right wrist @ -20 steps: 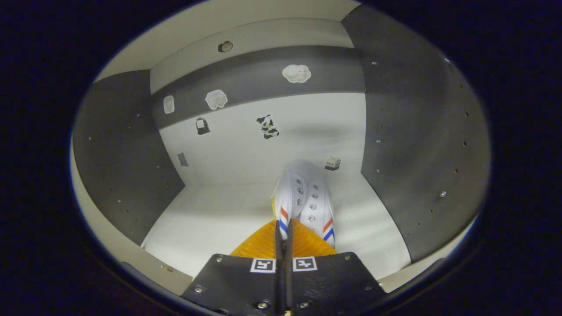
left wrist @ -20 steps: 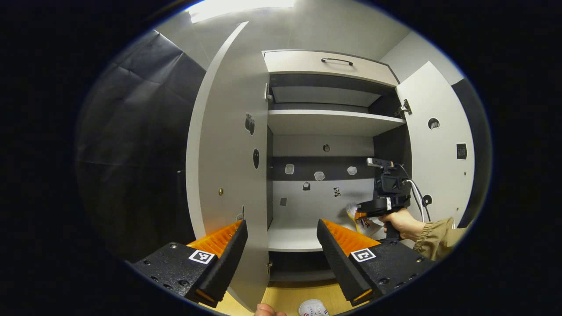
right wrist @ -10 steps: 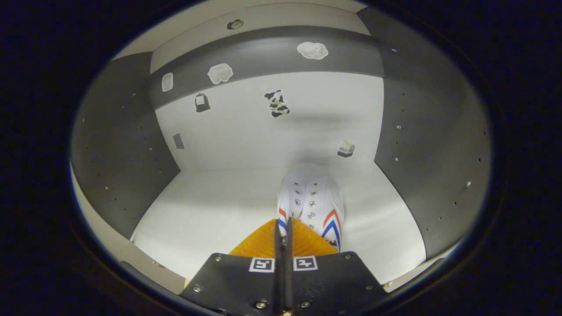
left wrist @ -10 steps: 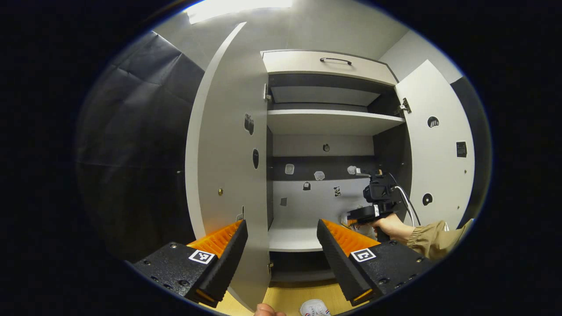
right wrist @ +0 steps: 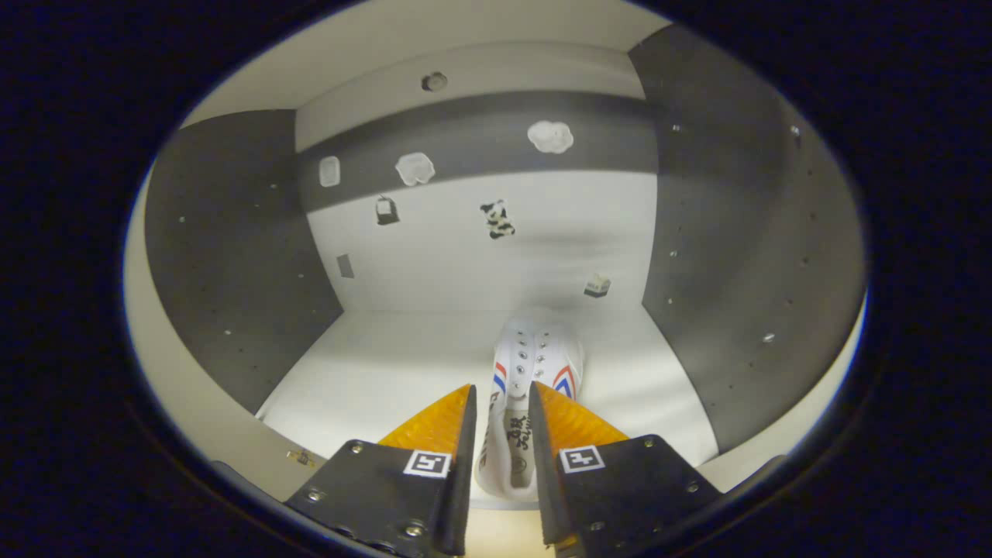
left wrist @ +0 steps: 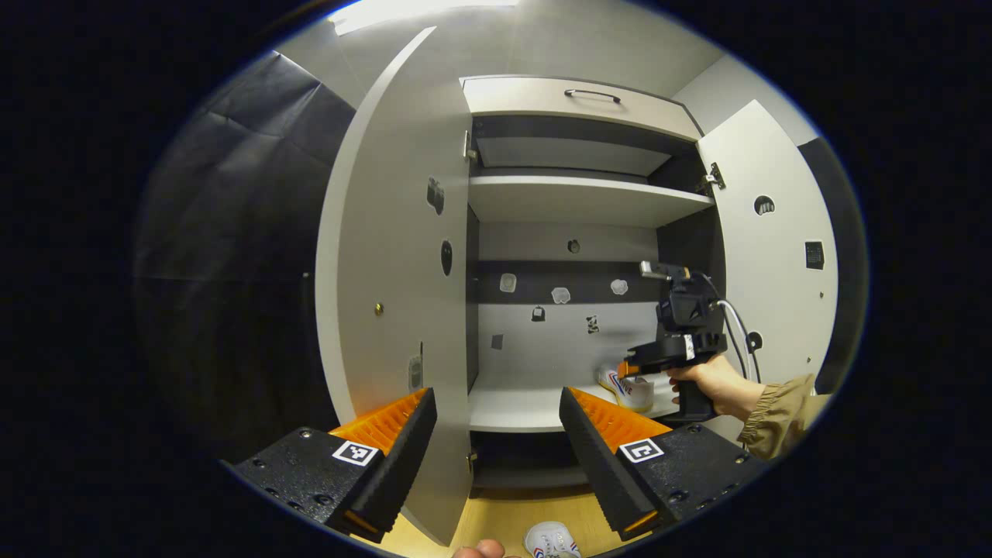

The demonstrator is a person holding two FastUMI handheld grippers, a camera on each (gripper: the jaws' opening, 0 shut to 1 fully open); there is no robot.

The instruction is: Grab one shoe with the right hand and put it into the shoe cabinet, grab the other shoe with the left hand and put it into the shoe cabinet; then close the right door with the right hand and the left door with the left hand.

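While right gripper [right wrist: 500,434] is seen with fingers parted, first shoe [right wrist: 531,372] rests on lower shelf [right wrist: 372,372] of shoe cabinet [left wrist: 573,201], toe toward back wall, heel between parted fingers; contact cannot be told. Left gripper [left wrist: 496,434] is held outside cabinet, fingers spread wide, nothing between. Second shoe [left wrist: 552,539] lies on wooden floor [left wrist: 504,519] below cabinet. Left door [left wrist: 387,256] and right door [left wrist: 775,248] stand open.

Dark print stood on the insole of the shoe [right wrist: 518,403] but was too small to read, and square coded markers sat on each claw's fingers [left wrist: 635,457], bearing no legible words.
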